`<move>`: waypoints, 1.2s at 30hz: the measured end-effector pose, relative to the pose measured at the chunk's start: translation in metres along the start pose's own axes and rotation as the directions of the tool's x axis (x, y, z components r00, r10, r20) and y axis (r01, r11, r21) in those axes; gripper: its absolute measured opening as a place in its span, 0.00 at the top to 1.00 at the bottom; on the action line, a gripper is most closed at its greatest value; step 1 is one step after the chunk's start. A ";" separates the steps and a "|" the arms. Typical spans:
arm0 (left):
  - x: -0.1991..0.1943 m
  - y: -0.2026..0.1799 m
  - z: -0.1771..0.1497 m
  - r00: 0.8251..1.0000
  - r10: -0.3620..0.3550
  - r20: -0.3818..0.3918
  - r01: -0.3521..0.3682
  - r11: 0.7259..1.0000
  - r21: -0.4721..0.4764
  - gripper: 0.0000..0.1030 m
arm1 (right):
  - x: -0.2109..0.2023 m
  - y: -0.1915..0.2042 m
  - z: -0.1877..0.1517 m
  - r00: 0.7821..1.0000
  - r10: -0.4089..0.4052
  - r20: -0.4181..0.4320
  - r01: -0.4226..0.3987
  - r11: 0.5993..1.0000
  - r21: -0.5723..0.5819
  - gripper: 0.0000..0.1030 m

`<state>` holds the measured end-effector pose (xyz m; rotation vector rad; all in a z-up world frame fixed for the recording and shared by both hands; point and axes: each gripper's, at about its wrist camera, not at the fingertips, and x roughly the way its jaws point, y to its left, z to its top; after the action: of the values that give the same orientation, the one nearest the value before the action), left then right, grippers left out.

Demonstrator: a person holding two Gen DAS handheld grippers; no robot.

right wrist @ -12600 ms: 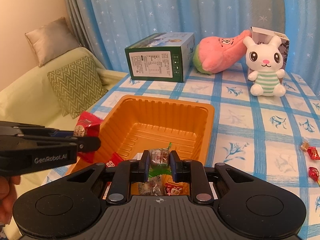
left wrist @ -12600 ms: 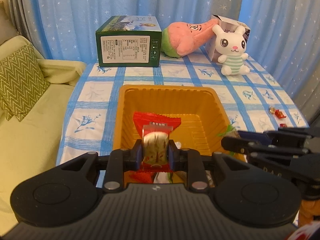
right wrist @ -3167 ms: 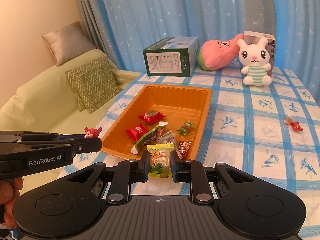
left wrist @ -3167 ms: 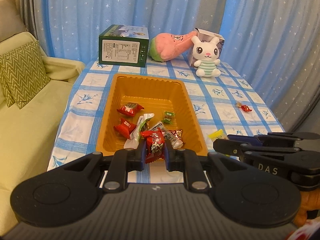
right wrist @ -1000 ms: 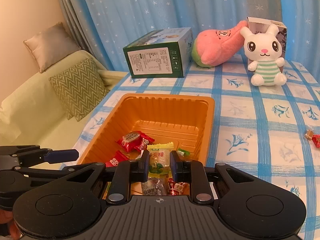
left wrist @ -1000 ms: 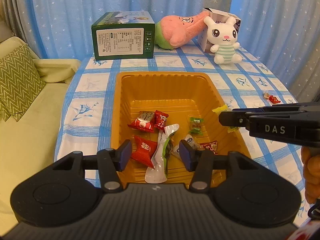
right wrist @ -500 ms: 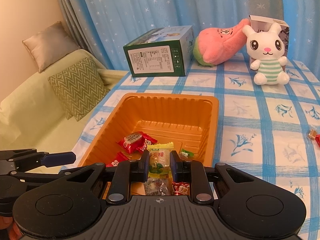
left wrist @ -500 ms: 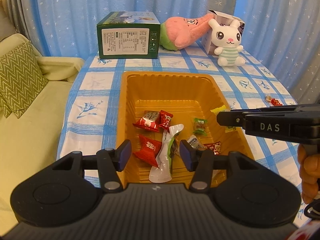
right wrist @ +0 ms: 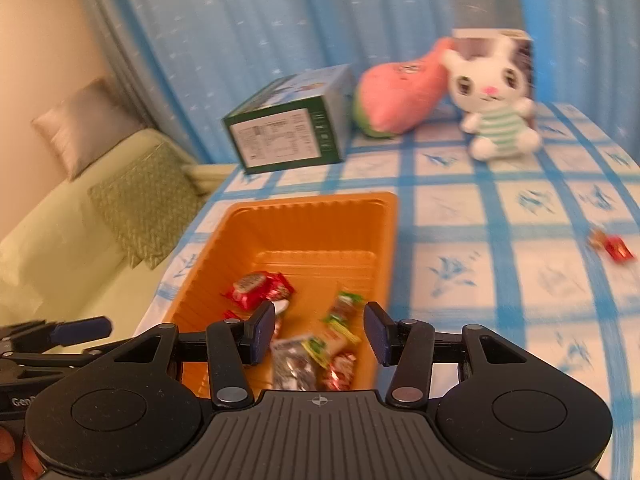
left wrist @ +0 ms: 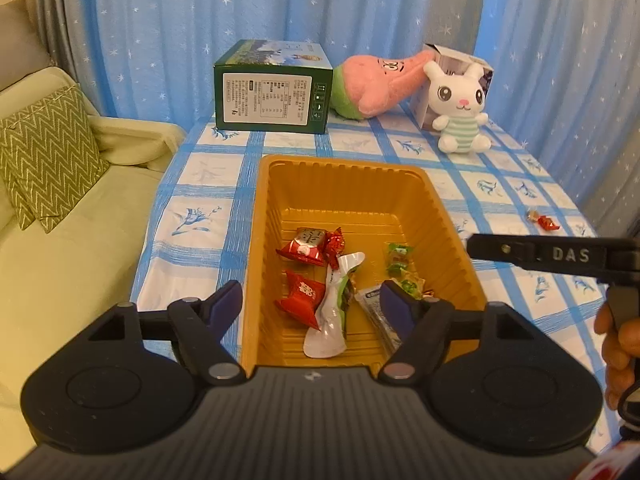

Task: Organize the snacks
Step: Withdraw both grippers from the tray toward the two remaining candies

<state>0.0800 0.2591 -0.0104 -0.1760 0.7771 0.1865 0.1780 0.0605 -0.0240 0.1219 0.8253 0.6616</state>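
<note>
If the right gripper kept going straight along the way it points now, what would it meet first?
Most likely the snacks heaped at the near end of the orange tray: the green-wrapped candy and the silver packet lie straight ahead of the right gripper, whose empty jaws are opening. Depth is blurred.

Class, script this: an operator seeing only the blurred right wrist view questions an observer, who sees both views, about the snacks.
Operator: Is the left claw carrying anything?
Observer: No; its jaws are opening and grip nothing.
Operator: What is the white thing beside the red packets?
Observer: A long white-and-green pouch lying in the orange tray.
Operator: How many loose sweets on the cloth?
Observer: Two, side by side: one brown, one red.
</note>
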 end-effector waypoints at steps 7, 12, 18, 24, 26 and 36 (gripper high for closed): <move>-0.026 -0.015 -0.008 1.000 0.008 0.014 -0.008 1.000 -0.018 0.17 | -0.040 -0.011 -0.022 1.000 -0.028 -0.008 0.028 0.998 0.047 0.52; -0.048 -0.028 -0.016 1.000 0.002 0.030 -0.001 1.000 -0.029 0.09 | -0.069 -0.014 -0.037 0.998 -0.056 -0.008 0.056 0.996 0.065 0.52; -0.070 -0.042 -0.025 0.998 -0.019 0.056 0.022 0.998 -0.062 0.01 | -0.102 -0.015 -0.051 0.996 -0.089 0.015 0.088 0.995 0.046 0.52; -0.084 -0.060 -0.031 0.997 -0.043 0.068 0.048 0.997 -0.067 0.00 | -0.132 -0.022 -0.058 0.992 -0.109 0.060 0.105 0.992 0.063 0.33; -0.087 -0.066 -0.033 0.996 -0.044 0.073 0.048 0.997 -0.064 0.00 | -0.140 -0.026 -0.060 0.990 -0.122 0.065 0.118 0.991 0.066 0.30; -0.090 -0.106 -0.040 0.992 -0.066 0.107 0.067 0.998 -0.007 0.00 | -0.182 -0.062 -0.071 0.975 -0.210 0.077 0.197 0.969 0.150 0.24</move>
<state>0.0150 0.1378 0.0349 -0.2002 0.6627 0.1362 0.0685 -0.1065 0.0231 0.1924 0.7832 0.4008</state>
